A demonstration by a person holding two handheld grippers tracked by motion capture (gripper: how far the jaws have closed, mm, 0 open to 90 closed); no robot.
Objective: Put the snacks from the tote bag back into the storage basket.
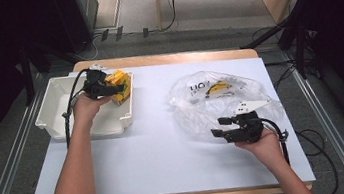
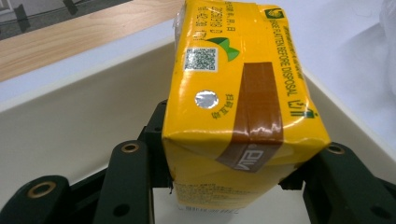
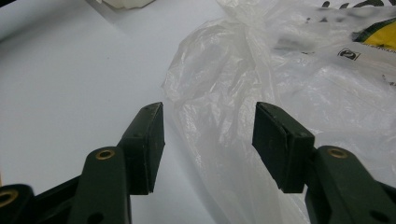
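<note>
Over the tub [image 1: 55, 110], at ten o'clock: left gripper [image 1: 108, 89] pinching a yellow carton [image 2: 233, 93].
Right gripper [image 1: 227, 131], at four o'clock: jaws spread, bag [image 1: 198, 116] edge between, unpinched.

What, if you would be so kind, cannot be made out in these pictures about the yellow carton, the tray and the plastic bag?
- Yellow carton: its lower end in the left gripper view, cut off by the edge and the left tongs.
- White tray: part of its floor in the high view, hidden by the hand.
- Plastic bag: its contents, blurred by crumpled film.
</note>
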